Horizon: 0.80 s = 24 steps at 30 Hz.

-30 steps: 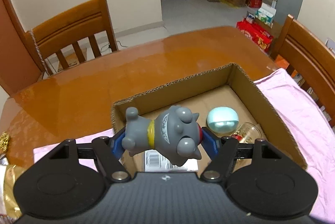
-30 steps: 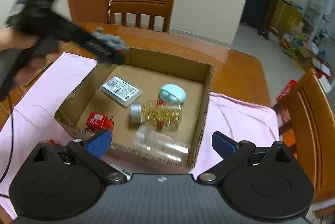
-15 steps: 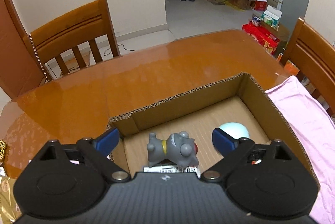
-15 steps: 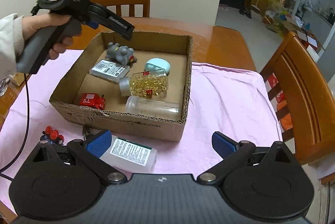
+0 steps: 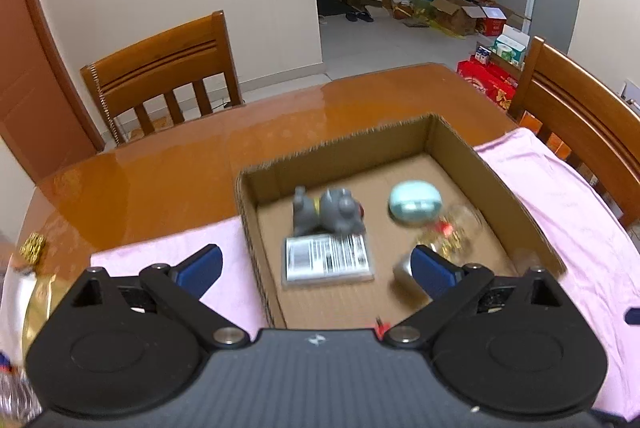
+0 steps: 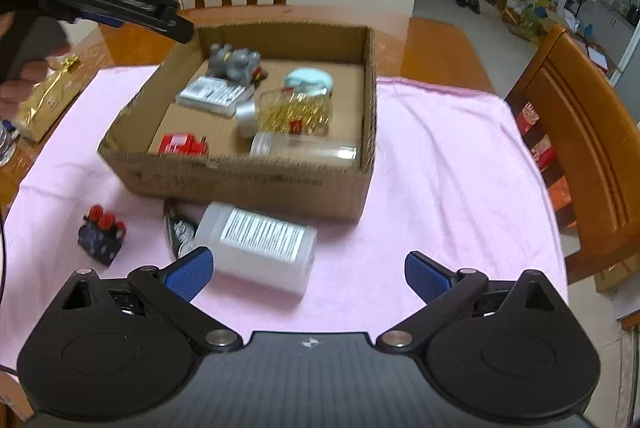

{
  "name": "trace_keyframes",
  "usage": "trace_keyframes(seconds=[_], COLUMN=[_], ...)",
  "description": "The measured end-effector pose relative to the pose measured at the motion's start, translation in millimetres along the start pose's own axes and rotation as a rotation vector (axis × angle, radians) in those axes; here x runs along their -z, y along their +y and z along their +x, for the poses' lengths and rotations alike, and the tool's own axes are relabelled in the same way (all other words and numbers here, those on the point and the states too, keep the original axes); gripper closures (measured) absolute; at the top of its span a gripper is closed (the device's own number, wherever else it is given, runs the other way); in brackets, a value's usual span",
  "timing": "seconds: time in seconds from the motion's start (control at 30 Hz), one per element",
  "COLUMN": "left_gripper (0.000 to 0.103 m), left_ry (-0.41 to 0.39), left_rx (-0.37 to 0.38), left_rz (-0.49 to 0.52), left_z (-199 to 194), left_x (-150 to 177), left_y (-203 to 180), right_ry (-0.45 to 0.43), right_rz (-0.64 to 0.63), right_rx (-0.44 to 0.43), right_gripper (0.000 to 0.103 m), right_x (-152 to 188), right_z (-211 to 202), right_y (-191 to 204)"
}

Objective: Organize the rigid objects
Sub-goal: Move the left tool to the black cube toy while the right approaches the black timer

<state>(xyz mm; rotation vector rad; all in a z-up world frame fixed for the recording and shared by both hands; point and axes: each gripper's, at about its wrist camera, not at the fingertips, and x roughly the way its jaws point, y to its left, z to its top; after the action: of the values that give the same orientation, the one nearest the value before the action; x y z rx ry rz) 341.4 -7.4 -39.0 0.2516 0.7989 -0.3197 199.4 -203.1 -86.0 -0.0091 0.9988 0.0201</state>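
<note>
Both claws stand wide and hold nothing. The left claw [image 5: 316,266] hangs above the near left wall of the cardboard box [image 5: 496,184], touching none of it. The right claw [image 6: 308,274] hovers over the pink cloth [image 6: 440,164] with a white labelled bottle [image 6: 260,240] lying just ahead, between its fingers but apart from them.

Ahead of the left claw, inside the box, the grey toy figure [image 5: 328,212] lies against a flat barcoded packet [image 5: 326,258]; to the right sit a mint oval case [image 5: 416,202] and a jar of gold clips [image 5: 448,238].

Only the right wrist view shows a red block [image 6: 182,144] and a clear tube [image 6: 304,148] in the box, and a small black-and-red piece [image 6: 102,232] on the cloth left of the claw.
</note>
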Motion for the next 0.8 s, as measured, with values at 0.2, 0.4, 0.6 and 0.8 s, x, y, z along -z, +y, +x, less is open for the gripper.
trace_keyframes(seconds=[0.2,0.4,0.6,0.8], left_gripper=[0.002,0.002,0.002,0.002], left_ry=[0.007,0.072,0.092,0.097], left_rx=[-0.022,-0.039,-0.097,-0.119], left_rz=[-0.075,-0.146,-0.141,-0.13], left_z=[-29.6,-31.4,-25.9,-18.9], left_x=[49.2,96.3,125.4,135.2], left_y=[1.0,7.5,18.6,39.9], right_ry=[0.038,0.082,0.077,0.047], right_rz=[0.015,-0.01,-0.015,0.02], right_rx=[-0.028,-0.037,-0.048,-0.022], right_gripper=[0.0,0.0,0.0,0.0], right_x=[22.4,40.6,51.5,50.2], right_z=[9.3,26.3,36.5,50.7], right_y=[2.4,20.9,53.7,89.7])
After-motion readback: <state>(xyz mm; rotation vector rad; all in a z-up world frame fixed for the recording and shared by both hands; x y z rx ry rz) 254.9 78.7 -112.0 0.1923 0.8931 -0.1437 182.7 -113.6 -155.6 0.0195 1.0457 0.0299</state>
